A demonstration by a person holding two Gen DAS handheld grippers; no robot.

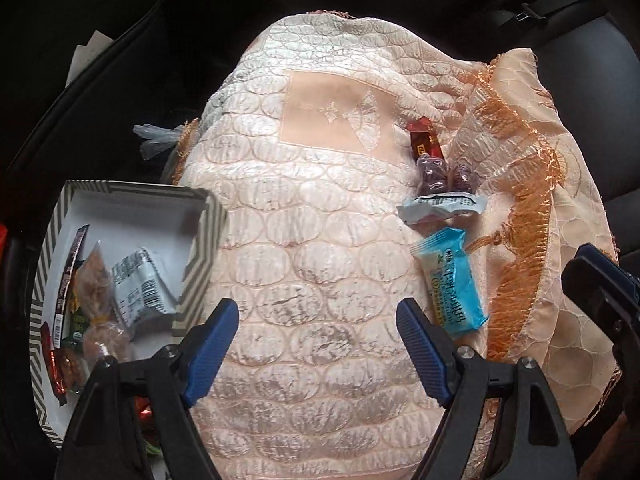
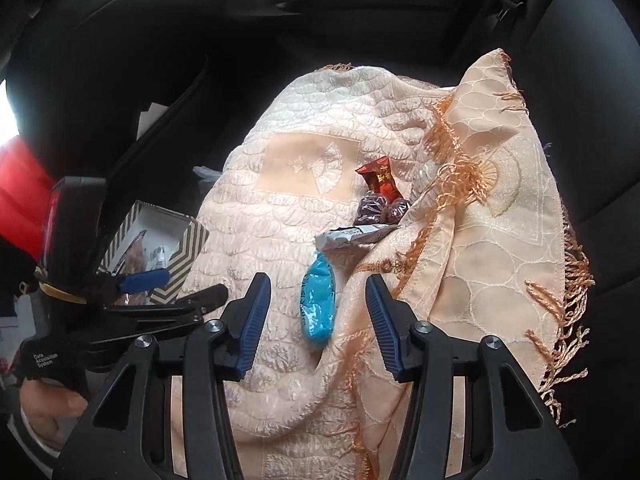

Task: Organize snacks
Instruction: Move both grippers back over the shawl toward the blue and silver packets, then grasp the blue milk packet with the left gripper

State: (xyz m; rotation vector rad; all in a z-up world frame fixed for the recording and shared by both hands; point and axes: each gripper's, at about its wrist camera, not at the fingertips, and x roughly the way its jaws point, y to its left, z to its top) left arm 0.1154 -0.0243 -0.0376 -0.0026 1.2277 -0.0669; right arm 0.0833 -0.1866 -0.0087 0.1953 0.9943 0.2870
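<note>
Both the left gripper (image 1: 316, 344) and right gripper (image 2: 316, 312) are held spread, gripping nothing. Left of the former, several wrapped snacks (image 1: 132, 284) are contained in a striped cardboard box (image 1: 208, 232); ahead of the latter, a blue-wrapped snack bar (image 2: 318, 300) is seen on the peach embroidered cloth (image 2: 260, 220).

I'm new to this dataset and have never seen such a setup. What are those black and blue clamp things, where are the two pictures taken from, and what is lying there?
There is no robot here: a person holds a two-finger gripper in each hand, and each carries a fisheye camera looking along its fingers. One picture is from the left gripper, the other from the right gripper. Both have their jaws apart and hold nothing. Below them a peach quilted cloth is spread over dark seats. On it lie four loose snacks in a row: a blue packet, a white wrapper, a purple candy bag and a red wrapper. At left, a striped box already holds several snacks.
</note>
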